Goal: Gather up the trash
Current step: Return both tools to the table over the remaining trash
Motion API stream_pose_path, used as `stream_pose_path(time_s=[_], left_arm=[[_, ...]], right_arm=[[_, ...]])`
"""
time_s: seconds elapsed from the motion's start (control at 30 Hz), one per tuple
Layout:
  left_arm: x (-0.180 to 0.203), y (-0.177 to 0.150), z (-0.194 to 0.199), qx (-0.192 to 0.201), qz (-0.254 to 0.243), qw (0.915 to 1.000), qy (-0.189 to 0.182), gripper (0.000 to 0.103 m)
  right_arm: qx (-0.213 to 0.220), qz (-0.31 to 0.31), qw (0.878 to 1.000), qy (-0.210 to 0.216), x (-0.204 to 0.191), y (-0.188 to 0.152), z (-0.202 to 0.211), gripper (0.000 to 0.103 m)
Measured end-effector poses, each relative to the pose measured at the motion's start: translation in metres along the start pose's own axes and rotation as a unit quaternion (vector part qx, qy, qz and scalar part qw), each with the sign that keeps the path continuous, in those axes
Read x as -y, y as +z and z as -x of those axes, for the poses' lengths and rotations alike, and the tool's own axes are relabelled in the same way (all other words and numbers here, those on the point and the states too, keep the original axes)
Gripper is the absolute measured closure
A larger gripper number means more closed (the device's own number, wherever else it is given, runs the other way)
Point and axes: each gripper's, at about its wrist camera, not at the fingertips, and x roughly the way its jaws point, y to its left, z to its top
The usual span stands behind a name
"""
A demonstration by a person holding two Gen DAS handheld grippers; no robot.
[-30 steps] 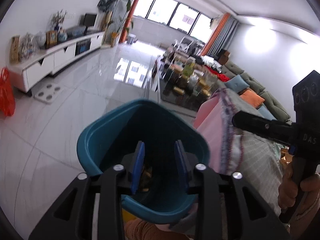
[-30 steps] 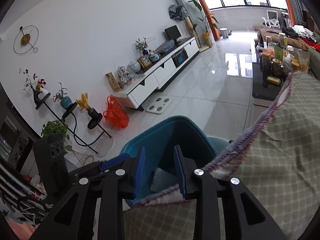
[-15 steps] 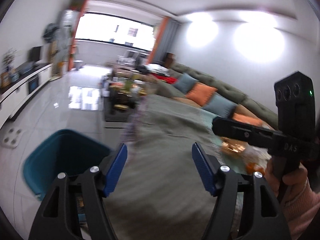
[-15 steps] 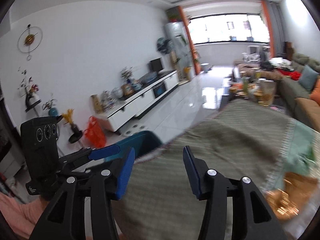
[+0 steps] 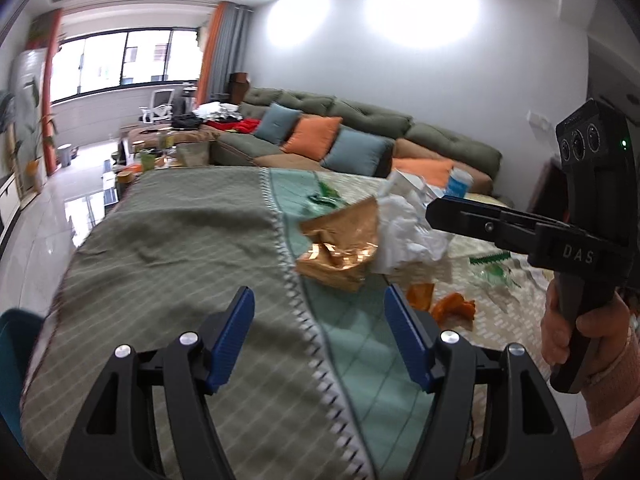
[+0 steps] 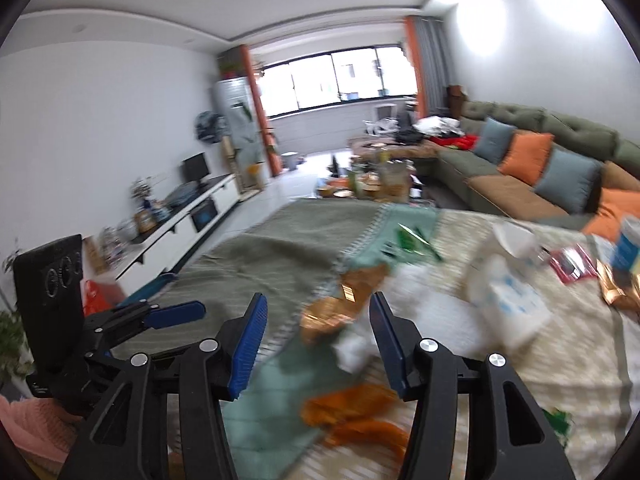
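I am holding my left gripper (image 5: 319, 336) over the cloth (image 5: 168, 240) on the table, its jaws spread with nothing between them. My right gripper (image 6: 316, 340) is released too; its jaws have just been opening, and they are framing the trash without pressing on it. The gold wrapper (image 5: 340, 244) is lying crumpled on the cloth ahead of both grippers, touching the white paper (image 5: 408, 228) beside it. Orange scraps (image 5: 452, 306) are sitting nearer me, just past my left gripper's right finger. The bin (image 5: 16, 352) is peeking out at the table's left edge.
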Motion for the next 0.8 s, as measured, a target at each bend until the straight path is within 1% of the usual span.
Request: stream_pose_path(time_s=[0.1, 0.2, 0.33, 0.4, 0.47, 0.5, 0.57, 0.6, 0.67, 0.73, 0.77, 0.8], left_arm=[[0.011, 0.007, -0.016, -0.01, -0.014, 0.9998, -0.005, 0.035], [0.019, 0.012, -0.035, -0.027, -0.023, 0.9993, -0.008, 0.035], [0.023, 0.018, -0.048, -0.042, -0.033, 0.9986, -0.004, 0.036], [0.022, 0.022, -0.054, -0.051, -0.035, 0.9981, -0.008, 0.037], [0.023, 0.025, -0.062, -0.06, -0.037, 0.9975, -0.011, 0.043], [0.024, 0.026, -0.068, -0.068, -0.037, 0.9969, -0.013, 0.045], [0.022, 0.027, -0.078, -0.085, -0.031, 0.9958, -0.013, 0.053], [0.021, 0.027, -0.083, -0.094, -0.027, 0.9951, -0.015, 0.055], [0.019, 0.028, -0.089, -0.108, -0.021, 0.9939, -0.015, 0.068], [0.017, 0.026, -0.092, -0.115, -0.016, 0.993, -0.016, 0.074], [0.017, 0.026, -0.093, -0.119, -0.014, 0.9927, -0.015, 0.08], [0.016, 0.026, -0.094, -0.123, -0.012, 0.9922, -0.014, 0.084]], right_arm=[[-0.007, -0.011, 1.0, -0.017, 0.013, -0.008, -0.002, 0.049], [-0.013, -0.016, 1.0, -0.023, 0.019, -0.017, -0.005, 0.049], [-0.017, -0.025, 0.999, -0.03, 0.024, -0.021, -0.011, 0.049], [-0.018, -0.03, 0.999, -0.033, 0.028, -0.023, -0.013, 0.049], [-0.021, -0.037, 0.999, -0.03, 0.033, -0.024, -0.015, 0.052], [-0.023, -0.041, 0.999, -0.027, 0.035, -0.023, -0.018, 0.057], [-0.029, -0.05, 0.998, -0.019, 0.039, -0.024, -0.021, 0.065], [-0.03, -0.052, 0.998, -0.016, 0.041, -0.024, -0.021, 0.071], [-0.03, -0.056, 0.998, -0.014, 0.044, -0.026, -0.02, 0.08], [-0.028, -0.06, 0.998, -0.012, 0.047, -0.026, -0.019, 0.096], [-0.026, -0.062, 0.998, -0.012, 0.049, -0.026, -0.018, 0.097], [-0.024, -0.063, 0.998, -0.011, 0.049, -0.026, -0.017, 0.097]])
